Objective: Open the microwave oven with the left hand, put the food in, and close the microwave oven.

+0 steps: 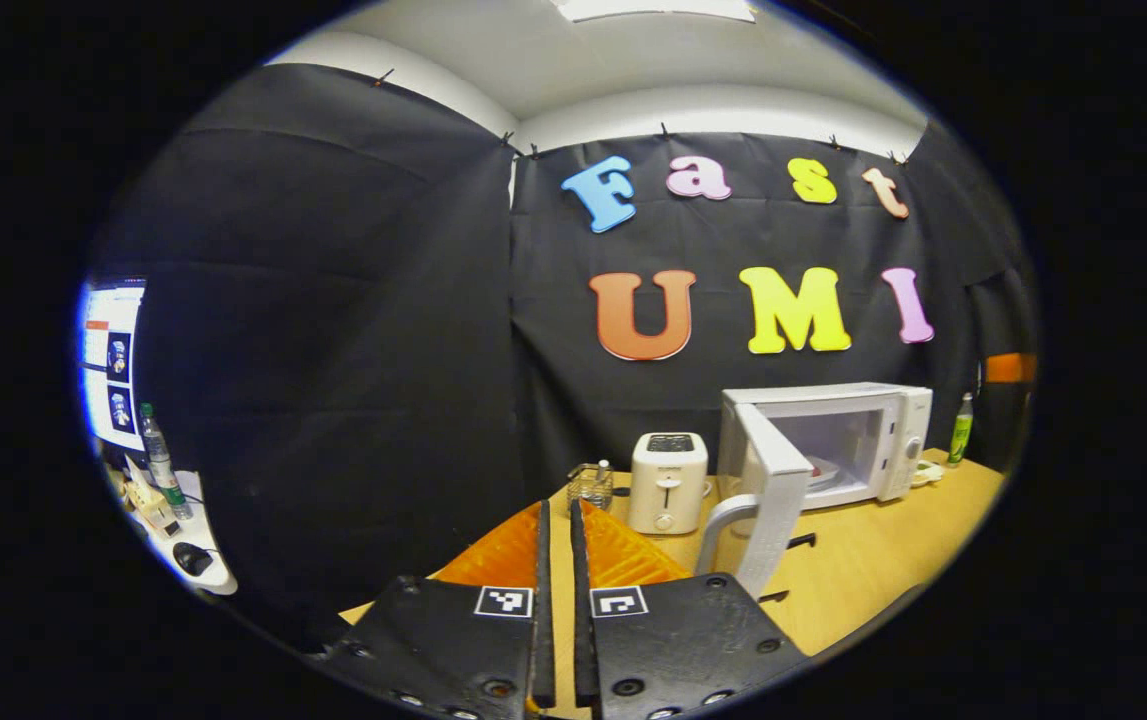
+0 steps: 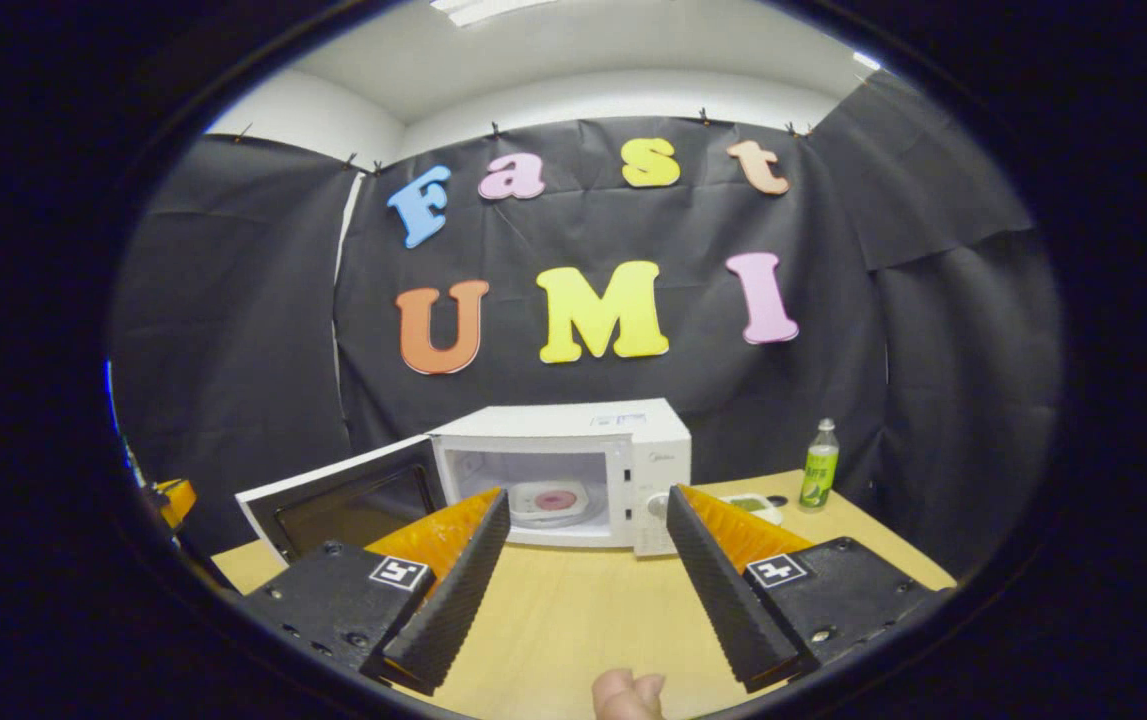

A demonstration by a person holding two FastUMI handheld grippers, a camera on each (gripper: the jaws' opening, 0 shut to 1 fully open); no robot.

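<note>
The white microwave [image 2: 655, 432] stands at the back of the wooden table [image 2: 573, 610], and its door [image 2: 343, 505] is swung wide open to the left. Inside, on the turntable, lies a white plate with a pink-centred piece of food [image 2: 555, 500]. My right gripper [image 2: 585, 495] is open in front of the oven mouth, well short of it, with nothing between its fingers. In the left gripper view the microwave [image 1: 893, 425] is off to the right, its open door [image 1: 771, 480] and curved handle [image 1: 723, 525] facing me. My left gripper [image 1: 558, 510] is shut on nothing, left of the door.
A white toaster [image 1: 668, 480] and a glass jar [image 1: 590, 485] stand left of the microwave. A green bottle [image 2: 818, 465] and a small white dish [image 2: 755, 506] sit to its right. A person's fingertip [image 2: 628, 692] shows at the bottom edge. A side desk [image 1: 168, 510] holds a bottle and clutter.
</note>
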